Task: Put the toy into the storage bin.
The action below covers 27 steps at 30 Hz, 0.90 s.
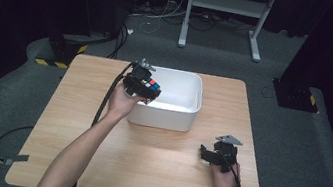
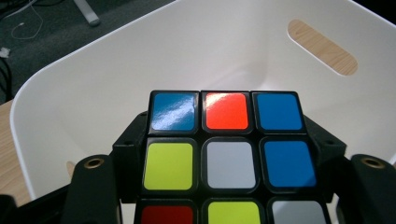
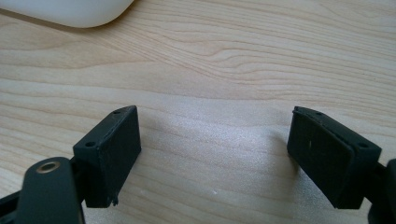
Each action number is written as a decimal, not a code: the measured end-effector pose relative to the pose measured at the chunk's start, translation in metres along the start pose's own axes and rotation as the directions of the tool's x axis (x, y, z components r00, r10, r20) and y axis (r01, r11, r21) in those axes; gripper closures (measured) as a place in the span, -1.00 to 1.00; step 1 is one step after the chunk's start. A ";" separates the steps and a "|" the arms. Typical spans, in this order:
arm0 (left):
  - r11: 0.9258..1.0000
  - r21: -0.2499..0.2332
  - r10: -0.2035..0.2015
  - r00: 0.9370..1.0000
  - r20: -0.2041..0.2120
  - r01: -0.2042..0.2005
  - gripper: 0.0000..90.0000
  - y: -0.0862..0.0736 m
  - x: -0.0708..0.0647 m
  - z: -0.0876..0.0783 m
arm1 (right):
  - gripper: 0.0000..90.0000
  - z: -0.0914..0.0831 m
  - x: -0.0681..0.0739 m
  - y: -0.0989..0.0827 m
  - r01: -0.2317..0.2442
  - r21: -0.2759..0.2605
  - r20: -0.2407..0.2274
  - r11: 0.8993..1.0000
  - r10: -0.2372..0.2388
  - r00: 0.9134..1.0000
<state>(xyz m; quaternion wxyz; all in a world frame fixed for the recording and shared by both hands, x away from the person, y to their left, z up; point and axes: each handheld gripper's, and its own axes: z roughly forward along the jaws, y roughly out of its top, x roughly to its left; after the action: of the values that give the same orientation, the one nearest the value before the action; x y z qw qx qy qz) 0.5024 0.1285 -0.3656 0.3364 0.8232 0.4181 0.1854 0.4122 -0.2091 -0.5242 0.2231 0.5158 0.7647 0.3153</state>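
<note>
A puzzle cube (image 2: pixel 229 154) with blue, red, yellow and white stickers sits between the jaws of my left gripper (image 1: pixel 147 88), which is shut on it. The cube (image 1: pixel 151 85) hangs over the left rim of a white plastic bin (image 1: pixel 180 107), above the bin's bare inside (image 2: pixel 224 56). My right gripper (image 1: pixel 209 154) rests low over the wooden table (image 1: pixel 152 172) near its front right, away from the bin. In the right gripper view its jaws stand wide apart (image 3: pixel 215 154) with only bare wood between them.
The bin has an oval handle slot (image 2: pixel 322 52) in its far wall. A corner of the bin (image 3: pixel 70 11) lies beyond the right gripper. Past the table stand a white metal frame (image 1: pixel 225 12), loose cables (image 1: pixel 161 19) and dark equipment on grey carpet.
</note>
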 end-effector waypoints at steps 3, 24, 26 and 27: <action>1.000 -0.007 -0.009 1.000 -0.002 0.009 -0.25 -0.003 0.002 -0.001 | -0.61 0.000 0.000 0.000 0.000 0.000 0.000 1.000 0.000 1.000; 1.000 -0.022 -0.022 0.999 -0.032 0.021 -0.25 -0.014 0.012 -0.011 | -0.61 0.000 0.000 0.000 0.000 0.000 0.000 1.000 0.000 1.000; 1.000 -0.017 -0.023 0.999 -0.033 0.022 -0.25 -0.015 0.013 -0.011 | -0.61 0.000 0.000 0.000 0.000 0.000 0.000 1.000 0.000 1.000; 1.000 -0.015 -0.025 0.999 -0.035 0.024 -0.25 -0.015 0.014 -0.011 | -0.61 0.000 0.000 0.000 0.000 0.000 0.000 1.000 0.000 1.000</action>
<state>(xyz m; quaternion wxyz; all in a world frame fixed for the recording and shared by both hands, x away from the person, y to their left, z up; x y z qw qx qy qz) 0.4954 0.1506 -0.3680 0.3374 0.8121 0.4326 0.1987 0.4122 -0.2091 -0.5242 0.2232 0.5158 0.7647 0.3151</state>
